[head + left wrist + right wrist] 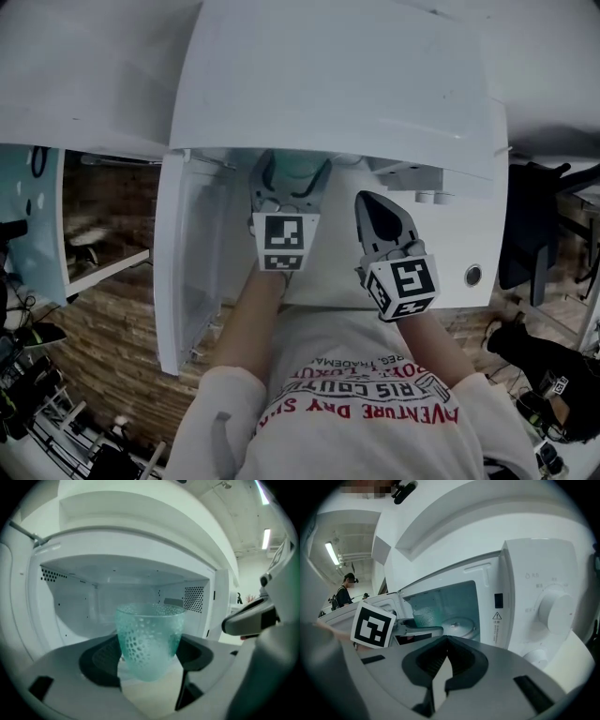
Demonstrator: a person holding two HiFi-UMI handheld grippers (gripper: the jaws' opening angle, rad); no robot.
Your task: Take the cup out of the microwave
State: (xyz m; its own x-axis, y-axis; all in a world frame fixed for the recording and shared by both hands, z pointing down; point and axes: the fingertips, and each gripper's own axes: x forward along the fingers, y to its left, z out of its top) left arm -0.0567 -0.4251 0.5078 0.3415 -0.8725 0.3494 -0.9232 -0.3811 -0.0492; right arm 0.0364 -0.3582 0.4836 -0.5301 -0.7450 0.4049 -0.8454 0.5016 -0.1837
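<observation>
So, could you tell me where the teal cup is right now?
The teal cup is centre in the left gripper view, gripped between the left gripper's jaws just inside the open microwave.

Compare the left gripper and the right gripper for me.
The left gripper reaches into the microwave; the right gripper hangs outside, before its control panel. The left gripper's fingers clamp the green cup; the right gripper's fingers are shut on nothing. Both face the microwave.
</observation>
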